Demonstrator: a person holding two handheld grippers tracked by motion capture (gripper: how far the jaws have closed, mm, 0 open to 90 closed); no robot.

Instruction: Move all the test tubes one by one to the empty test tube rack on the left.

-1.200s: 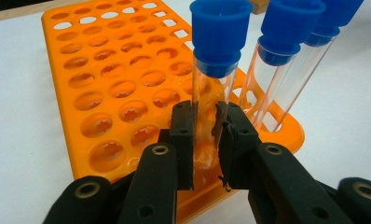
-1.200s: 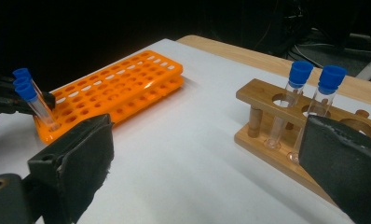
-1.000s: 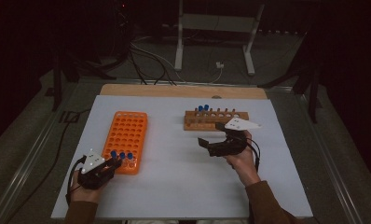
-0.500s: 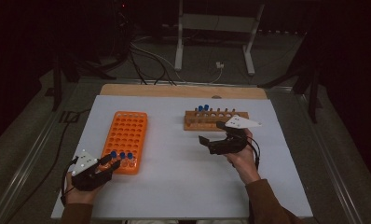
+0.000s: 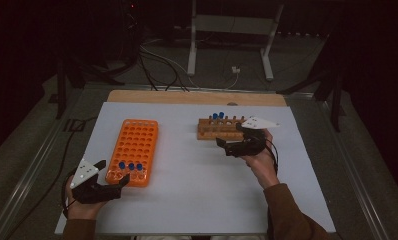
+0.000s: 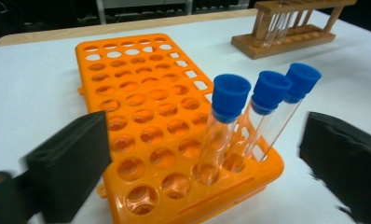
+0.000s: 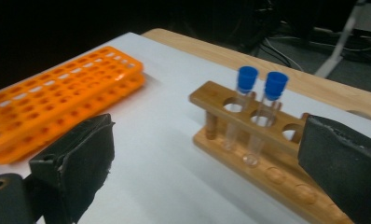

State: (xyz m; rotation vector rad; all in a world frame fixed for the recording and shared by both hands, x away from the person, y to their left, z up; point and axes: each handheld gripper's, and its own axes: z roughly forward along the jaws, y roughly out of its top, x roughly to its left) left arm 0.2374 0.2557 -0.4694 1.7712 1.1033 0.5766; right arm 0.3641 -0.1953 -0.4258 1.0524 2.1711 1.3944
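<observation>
Three glass tubes [image 6: 223, 135] (round blue caps), perforated orange plastic rack [image 6: 141, 116]

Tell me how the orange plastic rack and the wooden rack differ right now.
The orange plastic tube rack is a flat grid of many small holes; the brown wooden tube rack is a single row of holes on posts. The orange one holds three blue-capped glass tubes, the wooden one two. The orange rack lies lengthwise away from the person, the wooden one crosswise. Both rest on the white table sheet.
</observation>
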